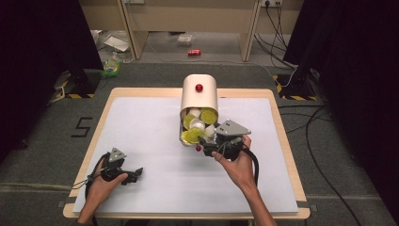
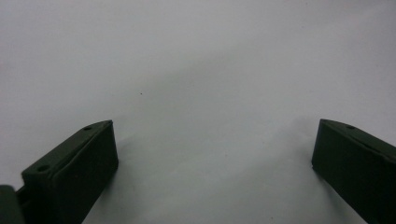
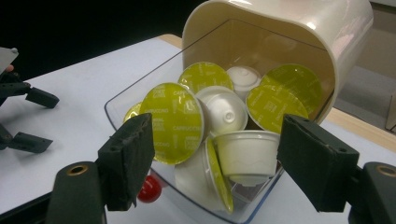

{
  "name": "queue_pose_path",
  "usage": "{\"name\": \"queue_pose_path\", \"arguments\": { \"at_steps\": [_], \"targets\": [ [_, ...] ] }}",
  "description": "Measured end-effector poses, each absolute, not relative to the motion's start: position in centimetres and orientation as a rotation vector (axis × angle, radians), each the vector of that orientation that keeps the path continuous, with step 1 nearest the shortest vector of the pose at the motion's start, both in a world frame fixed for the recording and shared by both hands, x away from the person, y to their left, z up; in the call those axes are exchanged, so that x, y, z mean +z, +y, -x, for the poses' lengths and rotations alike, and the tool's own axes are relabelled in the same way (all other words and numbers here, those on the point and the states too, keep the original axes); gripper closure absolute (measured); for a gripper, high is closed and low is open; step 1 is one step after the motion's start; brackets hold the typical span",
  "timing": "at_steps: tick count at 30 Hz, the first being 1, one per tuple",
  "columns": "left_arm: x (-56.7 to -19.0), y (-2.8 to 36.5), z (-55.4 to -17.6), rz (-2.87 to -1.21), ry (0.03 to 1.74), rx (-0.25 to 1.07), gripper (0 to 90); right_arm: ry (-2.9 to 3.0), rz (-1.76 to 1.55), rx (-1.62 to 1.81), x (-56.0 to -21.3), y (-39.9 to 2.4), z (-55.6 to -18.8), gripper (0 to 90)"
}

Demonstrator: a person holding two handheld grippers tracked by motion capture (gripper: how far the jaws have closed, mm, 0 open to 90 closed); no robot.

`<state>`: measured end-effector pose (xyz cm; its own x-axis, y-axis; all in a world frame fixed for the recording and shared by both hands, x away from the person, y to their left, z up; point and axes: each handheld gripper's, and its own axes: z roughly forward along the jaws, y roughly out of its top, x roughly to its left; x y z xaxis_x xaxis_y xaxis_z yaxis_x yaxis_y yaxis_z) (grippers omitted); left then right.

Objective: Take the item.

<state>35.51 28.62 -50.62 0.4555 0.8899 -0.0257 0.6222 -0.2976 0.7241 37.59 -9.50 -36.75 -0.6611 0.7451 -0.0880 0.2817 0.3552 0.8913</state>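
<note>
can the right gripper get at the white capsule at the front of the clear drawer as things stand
Probably yes: the right gripper has its jaws open either side of the white capsule, which lies at the open drawer front with nothing between.

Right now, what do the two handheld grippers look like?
Both are black. The left gripper and right gripper each carry a grey three-cornered plate on top and trail a black cable. The jaws are blocky black pads with small round holes. Forearms are bare, no sleeves.

1. The lower edge of the clear drawer (image 3: 140, 88) is cut off by the right gripper view's bottom edge.
2. The red knob (image 3: 149, 189) is half hidden behind a jaw.
3. The capsules' (image 3: 173, 122) small print cannot be read.
</note>
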Motion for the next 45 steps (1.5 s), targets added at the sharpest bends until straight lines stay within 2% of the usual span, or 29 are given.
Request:
{"name": "queue_pose_path", "arguments": {
  "at_steps": [15, 25, 42, 44, 45],
  "targets": [
    [-50.6, 28.6, -35.5, -2.031, 1.256, 0.507, 0.0, 2.181, -0.906, 1.259, -37.6, -7.4, -39.8, 25.0],
    [-50.6, 28.6, -35.5, -2.029, 1.257, 0.506, 0.0, 2.225, -0.883, 1.25, -37.6, -6.1, -39.9, 33.4],
    [-50.6, 28.6, -35.5, -2.029, 1.257, 0.506, 0.0, 2.263, -0.909, 1.258, -37.9, -5.8, -40.6, 39.3],
    [-50.6, 28.6, -35.5, -2.03, 1.257, 0.506, 0.0, 2.272, -0.903, 1.25, -37.9, -5.8, -40.5, 41.7],
    [-50.6, 28.6, -35.5, -2.03, 1.257, 0.506, 0.0, 2.277, -0.898, 1.252, -37.9, -5.7, -40.5, 45.8]
  ]
}}
